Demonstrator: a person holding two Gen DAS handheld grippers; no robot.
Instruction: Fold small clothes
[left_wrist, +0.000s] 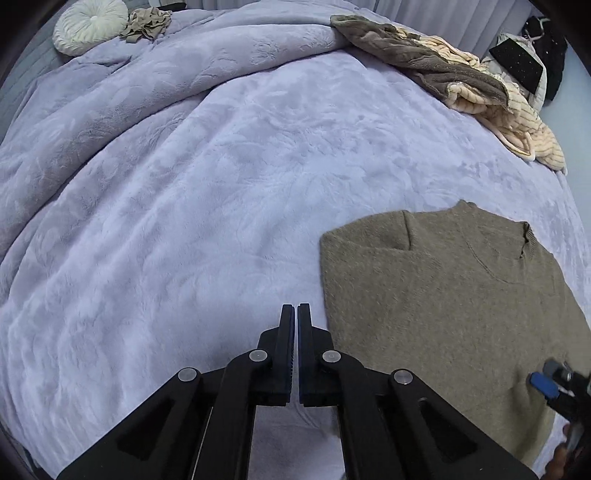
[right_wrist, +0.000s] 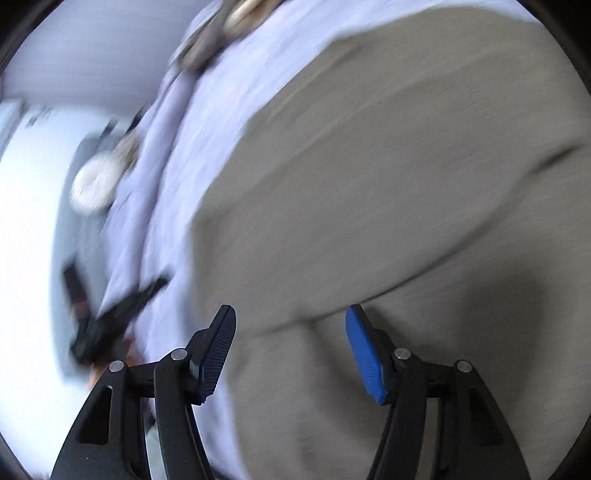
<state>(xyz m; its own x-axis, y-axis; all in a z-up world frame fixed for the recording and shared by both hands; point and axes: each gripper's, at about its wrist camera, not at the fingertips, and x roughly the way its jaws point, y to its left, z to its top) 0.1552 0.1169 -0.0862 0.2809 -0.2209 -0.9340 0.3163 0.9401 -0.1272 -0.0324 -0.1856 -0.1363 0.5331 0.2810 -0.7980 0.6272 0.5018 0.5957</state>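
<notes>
Sweater, olive-brown knit, lies flat on the bed, partly folded: one side turned in, straight folded edge along its left, collar toward the far right edge of the bed. It sits at the near right part of the bed, on the lilac fleece blanket.

Left gripper: jaws pressed together, nothing between them, above bare blanket just left of the sweater's folded edge, not touching the sweater.

Right gripper: jaws spread, blue pads visible, nothing pinched. The right wrist view is heavily motion-blurred; sweater fills most of it, with a fold line running under the jaws. Cannot tell if the fingertips touch the knit. In the left wrist view the right gripper shows at the lower right edge, over the sweater's near right part.

Rest of the bed:
- bunched-up blanket ridge along the far left
- round cream cushion at the far left corner
- crumpled tan garment just beside the cushion
- grey-brown and cream striped plush pile at the far right edge, well apart from the sweater
- dark clothes beyond the far right corner, off the bed
</notes>
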